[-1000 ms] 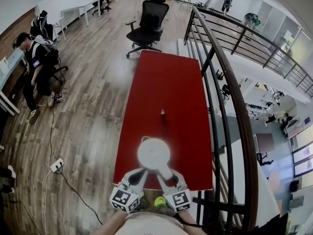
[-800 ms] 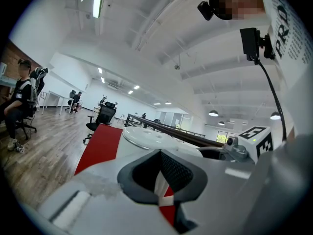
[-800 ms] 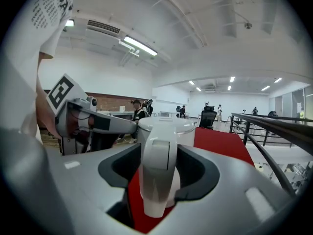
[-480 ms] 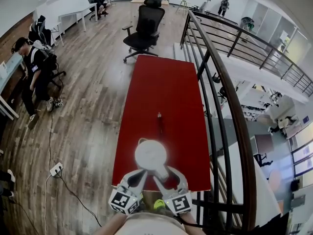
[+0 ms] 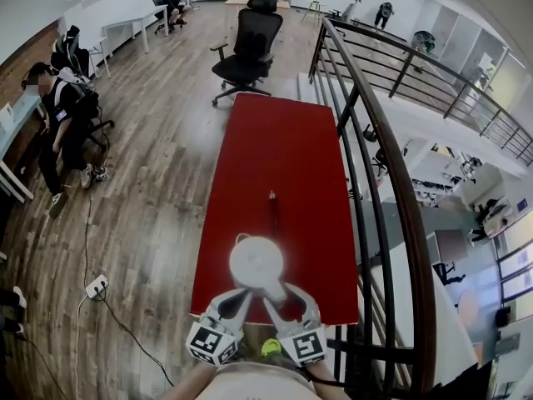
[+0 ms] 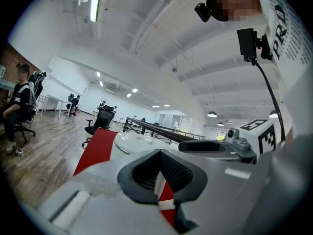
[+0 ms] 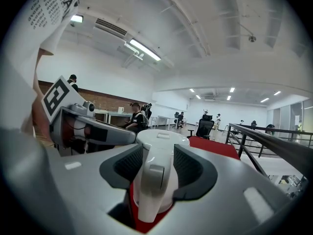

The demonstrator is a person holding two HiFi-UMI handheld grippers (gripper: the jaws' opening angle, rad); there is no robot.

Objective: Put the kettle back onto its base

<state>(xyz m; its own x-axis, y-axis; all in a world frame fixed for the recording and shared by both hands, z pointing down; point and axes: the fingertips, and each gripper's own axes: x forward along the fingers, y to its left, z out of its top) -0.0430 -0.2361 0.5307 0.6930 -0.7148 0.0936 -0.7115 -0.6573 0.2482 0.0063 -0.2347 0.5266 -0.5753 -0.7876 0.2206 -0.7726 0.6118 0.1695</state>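
A white plastic kettle (image 5: 257,262) with a round flat lid stands at the 6 o'clock end of a long red-topped bench (image 5: 279,157). It is just inside the near edge, and its handle (image 7: 150,180) points toward 5 o'clock. From above the lid covers whatever is beneath it, so a base cannot be made out.

The right gripper (image 5: 283,294) reaches in from 5 o'clock. Its jaws have just been closing a little, with the kettle handle between them. In the right gripper view the dark ribbed pads (image 7: 128,164) flank the handle closely on both sides, standing wide and not clamping it.

The left gripper (image 5: 237,297) sits at 7 o'clock of the kettle, close to its body. Its jaws are a narrow gap apart with nothing between them, and red bench shows through the gap.

A small dark object (image 5: 272,200) lies mid-bench at 12 o'clock of the kettle, well apart from it. A black office chair (image 5: 250,36) stands past the far end of the bench. A black metal railing (image 5: 375,140) runs along the bench's 3 o'clock side.
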